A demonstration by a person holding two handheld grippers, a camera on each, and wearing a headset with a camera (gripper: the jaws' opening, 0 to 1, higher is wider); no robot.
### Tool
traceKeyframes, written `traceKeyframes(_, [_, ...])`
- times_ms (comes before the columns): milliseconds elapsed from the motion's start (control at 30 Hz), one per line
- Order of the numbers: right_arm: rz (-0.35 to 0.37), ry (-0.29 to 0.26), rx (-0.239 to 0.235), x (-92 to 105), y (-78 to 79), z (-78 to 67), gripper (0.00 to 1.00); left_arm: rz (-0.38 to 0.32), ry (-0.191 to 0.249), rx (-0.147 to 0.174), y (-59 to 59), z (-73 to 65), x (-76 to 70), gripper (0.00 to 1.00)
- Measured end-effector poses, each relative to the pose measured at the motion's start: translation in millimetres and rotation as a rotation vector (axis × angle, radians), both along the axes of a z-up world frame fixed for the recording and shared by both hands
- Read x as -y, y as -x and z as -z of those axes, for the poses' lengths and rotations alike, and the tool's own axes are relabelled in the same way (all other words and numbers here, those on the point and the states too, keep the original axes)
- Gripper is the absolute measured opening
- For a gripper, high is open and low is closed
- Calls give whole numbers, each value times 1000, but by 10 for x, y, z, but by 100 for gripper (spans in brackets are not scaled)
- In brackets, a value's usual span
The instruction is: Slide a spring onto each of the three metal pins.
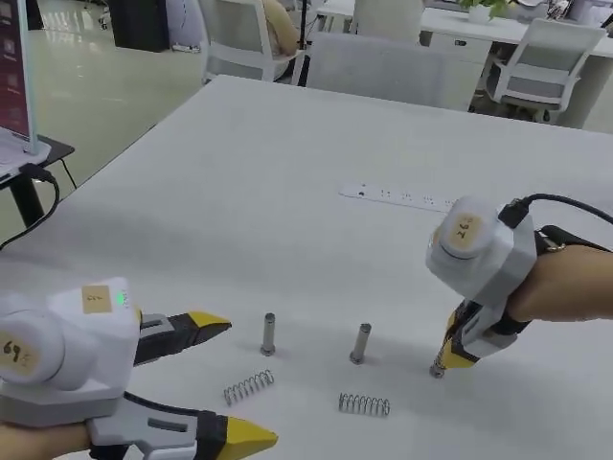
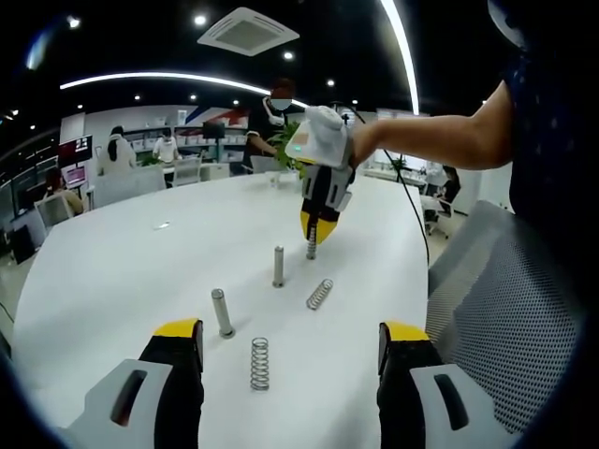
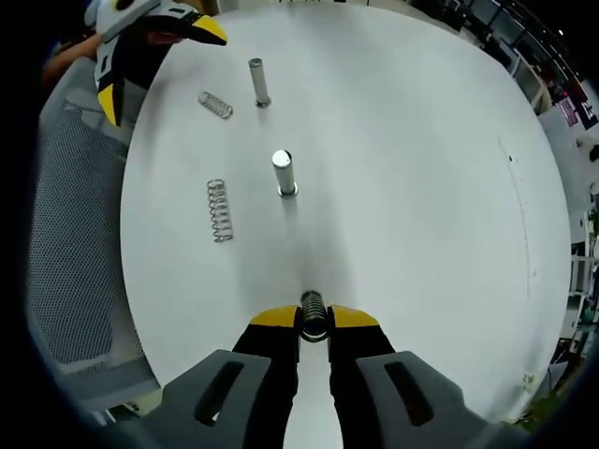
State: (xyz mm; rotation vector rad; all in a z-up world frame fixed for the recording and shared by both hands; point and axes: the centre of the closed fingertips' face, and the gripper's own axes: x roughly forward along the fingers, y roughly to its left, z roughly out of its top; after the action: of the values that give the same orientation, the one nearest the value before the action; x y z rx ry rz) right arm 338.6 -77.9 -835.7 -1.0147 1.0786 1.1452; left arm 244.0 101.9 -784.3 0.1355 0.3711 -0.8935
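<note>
We show a white table (image 1: 316,144) bearing three upright pins in a row. The mid pin (image 1: 360,343) serves as our reference; it is bare. The left pin (image 1: 268,333) stands to the left of the mid pin, apart from it and also bare. The right pin (image 1: 438,368) stands to the right of the mid pin; only its foot is visible in the head view, under the right gripper (image 1: 450,353).

The right gripper points down at the table, to the right of the mid pin. Its jaws are drawn almost together and pinch the held spring (image 3: 314,315) between the yellow tips. In the left gripper view the coils stand upright below those tips, at the right pin; we cannot tell how far down the pin the coil sits.

Spring a (image 1: 249,386) lies flat on the table, to the left of the mid pin and nearer the person, just beside the left pin. Spring b (image 1: 364,404) lies flat just in front of the mid pin, on the person's side.

The left gripper (image 1: 239,381) is to the left of the mid pin; its jaws are spread wide and hold nothing. In its own view spring a lies ahead, between the lines of the two jaws, touched by neither.

A white strip (image 1: 397,196) lies flat well beyond the mid pin, on the side away from the person.
</note>
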Motion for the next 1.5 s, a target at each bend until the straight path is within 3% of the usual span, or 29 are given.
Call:
traceKeyframes(733, [-2, 11, 0, 8, -7, 116, 9, -4, -1, -4, -6, 18, -12, 72])
traceKeyframes(1500, [28, -25, 20, 54, -10, 90, 24, -1, 2, -1, -8, 7, -3, 72])
